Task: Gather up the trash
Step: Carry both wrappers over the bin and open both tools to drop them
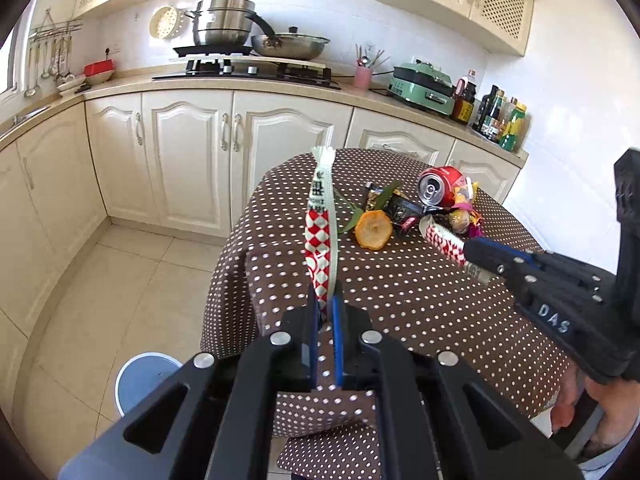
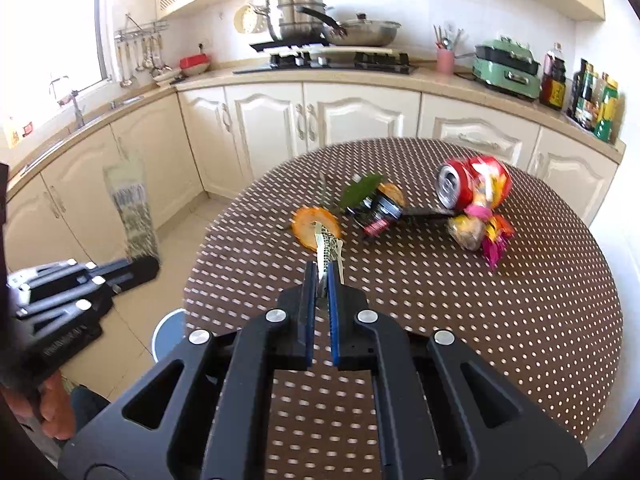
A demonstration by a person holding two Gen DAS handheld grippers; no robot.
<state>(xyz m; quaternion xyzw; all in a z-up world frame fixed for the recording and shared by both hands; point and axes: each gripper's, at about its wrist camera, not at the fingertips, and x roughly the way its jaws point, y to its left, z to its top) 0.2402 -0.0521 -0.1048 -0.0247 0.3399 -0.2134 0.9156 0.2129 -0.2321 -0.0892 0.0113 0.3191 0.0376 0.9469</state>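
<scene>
My left gripper [image 1: 326, 296] is shut on a long red-and-white checked wrapper [image 1: 320, 224] and holds it upright above the table's left edge. My right gripper [image 2: 323, 276] is shut on a second checked wrapper [image 2: 328, 248]; it also shows in the left wrist view [image 1: 442, 240], over the table. On the brown polka-dot table [image 2: 440, 320] lie an orange peel [image 2: 314, 226], a green leaf [image 2: 358, 194], a black packet [image 2: 378, 210], a crushed red can [image 2: 472, 186] and crumpled candy wrappers [image 2: 480, 232].
A blue bin [image 1: 140, 380] stands on the tiled floor left of the table, below my left gripper; it also shows in the right wrist view [image 2: 170, 332]. Cream kitchen cabinets [image 1: 188, 152] and a counter with stove, pots and bottles run behind the table.
</scene>
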